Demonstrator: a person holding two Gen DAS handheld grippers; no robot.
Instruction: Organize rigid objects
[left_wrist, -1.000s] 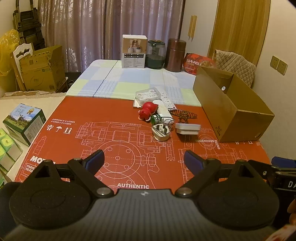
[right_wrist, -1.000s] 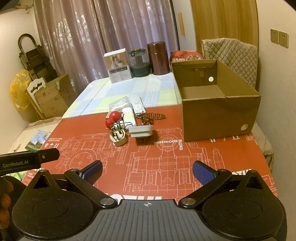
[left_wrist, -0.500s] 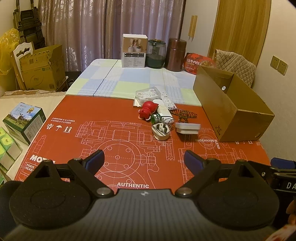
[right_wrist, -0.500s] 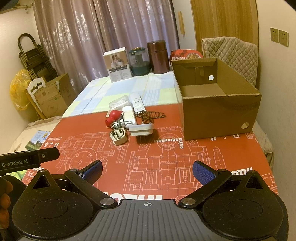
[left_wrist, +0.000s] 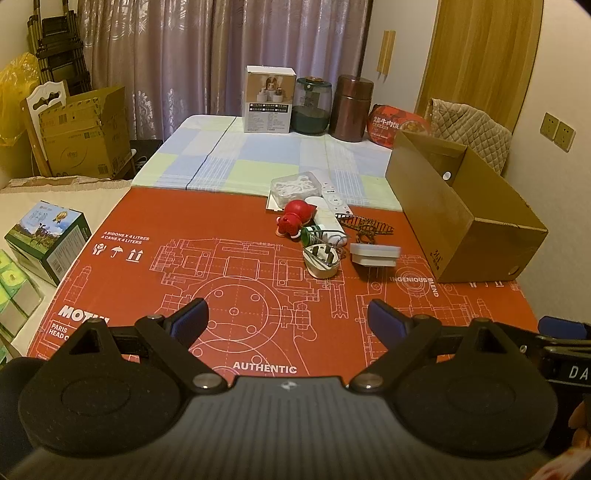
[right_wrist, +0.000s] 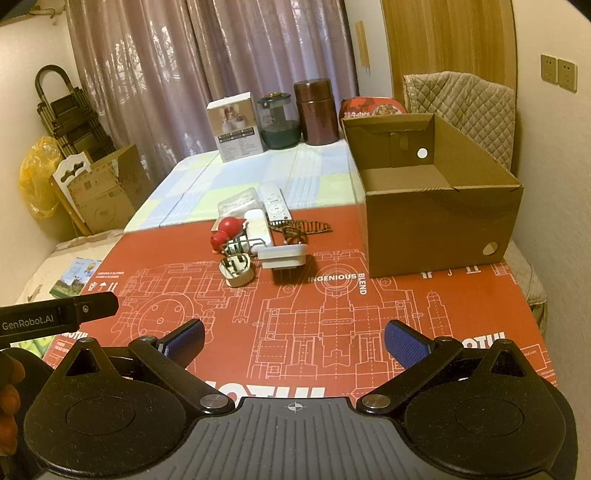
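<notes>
Nothing has changed over the last second: my left gripper and right gripper still hover wide and empty, so sorting hasn't begun. Pile of small things sits at twelve o'clock: red toy, plugs, remote; empty cardboard box at two.

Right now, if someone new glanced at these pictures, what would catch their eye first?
Probably the red mat printed with white blueprint lines, covering the near half of the table. Then the small clutter at its far edge: a red toy, white plugs and a remote. Right of it stands an open, empty cardboard box.
</notes>
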